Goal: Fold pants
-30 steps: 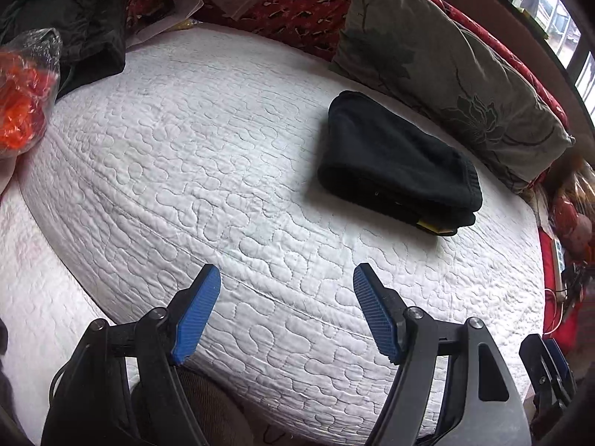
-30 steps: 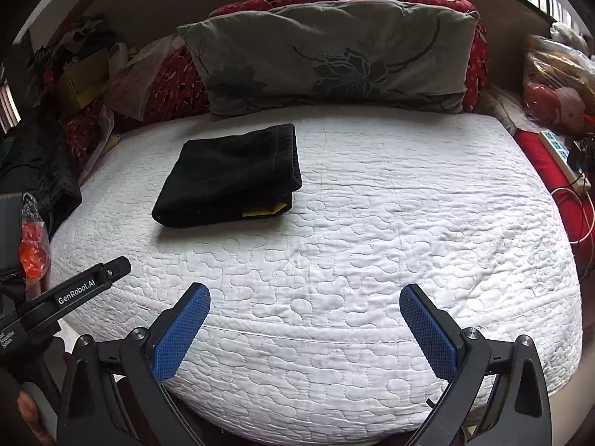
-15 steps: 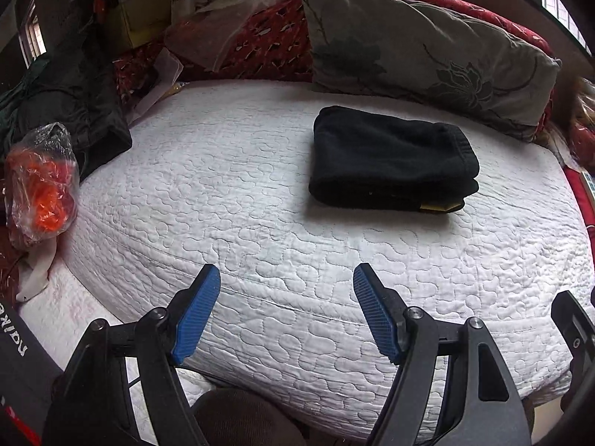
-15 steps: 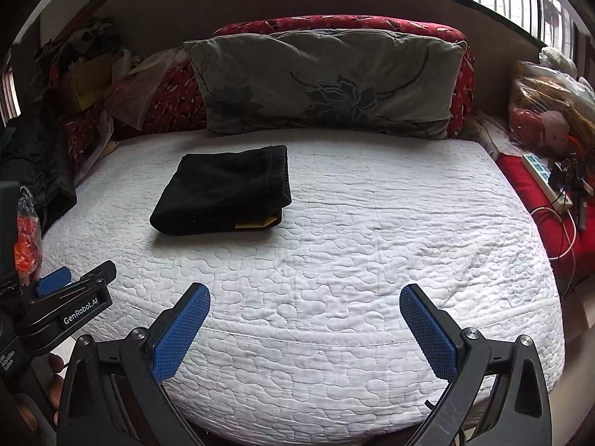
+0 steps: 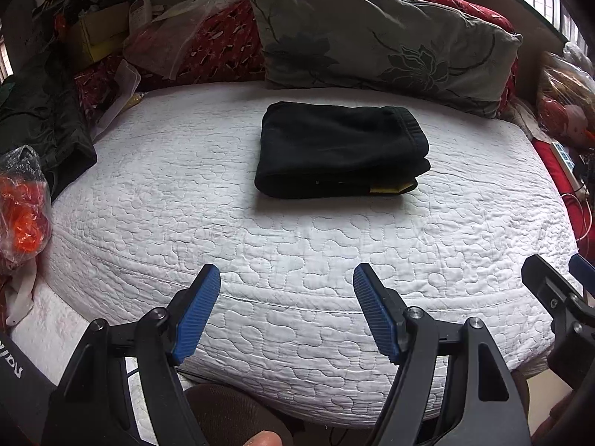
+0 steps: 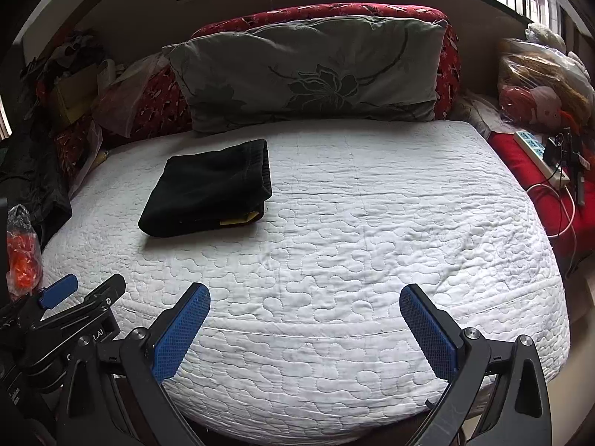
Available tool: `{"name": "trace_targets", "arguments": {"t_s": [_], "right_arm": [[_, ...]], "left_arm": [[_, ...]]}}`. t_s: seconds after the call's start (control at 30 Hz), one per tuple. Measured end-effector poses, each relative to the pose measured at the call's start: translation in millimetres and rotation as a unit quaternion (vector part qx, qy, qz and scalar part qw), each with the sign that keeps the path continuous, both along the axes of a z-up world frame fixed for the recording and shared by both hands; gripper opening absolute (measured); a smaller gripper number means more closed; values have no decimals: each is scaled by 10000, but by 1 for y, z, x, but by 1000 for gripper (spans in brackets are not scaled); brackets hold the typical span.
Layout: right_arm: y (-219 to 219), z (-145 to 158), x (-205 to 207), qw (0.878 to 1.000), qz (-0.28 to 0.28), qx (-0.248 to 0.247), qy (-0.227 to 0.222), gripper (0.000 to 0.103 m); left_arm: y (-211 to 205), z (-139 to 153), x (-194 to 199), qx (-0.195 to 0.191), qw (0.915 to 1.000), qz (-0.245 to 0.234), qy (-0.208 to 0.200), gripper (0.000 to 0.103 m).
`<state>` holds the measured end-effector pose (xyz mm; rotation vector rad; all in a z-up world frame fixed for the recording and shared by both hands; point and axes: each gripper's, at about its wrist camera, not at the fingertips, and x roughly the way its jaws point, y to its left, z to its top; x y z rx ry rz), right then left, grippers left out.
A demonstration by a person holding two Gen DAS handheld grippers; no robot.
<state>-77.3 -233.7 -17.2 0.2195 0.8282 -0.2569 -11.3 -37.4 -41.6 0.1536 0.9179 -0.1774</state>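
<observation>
Quilt [image 5: 297,252] bears folded pants [image 5: 338,148], pillow [image 5: 383,41].

The folded pants [image 5: 340,148] lie on the bed [image 5: 297,260], left of its middle, with the pillow [image 5: 383,41] behind them against the headboard

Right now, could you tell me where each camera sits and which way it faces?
Left wrist: on the left gripper, angled down across the bed at the folded pants; open fingers and right gripper's tip show.
Right wrist: on the right gripper, facing the pillow; open fingers and left gripper show.
Shared: pants, bed, pillow.
</observation>
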Motion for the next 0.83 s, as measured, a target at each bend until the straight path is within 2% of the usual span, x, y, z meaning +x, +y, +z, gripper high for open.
{"name": "trace_targets", "arguments": {"t_s": [0.17,0.47,0.83], "right_arm": [[-2,-1,1,10000,-29,17,36,103],[-5,-4,2,9999,-63,90,111,103],[-5,-6,3,9998,-82,73,158,103]], "left_arm": [[-1,0,2,-168,9997,-77,186,74],[-8,0,3,-187,9991,-250,293,74],[-13,17,3,-323,9989,-326,40,74]]}}
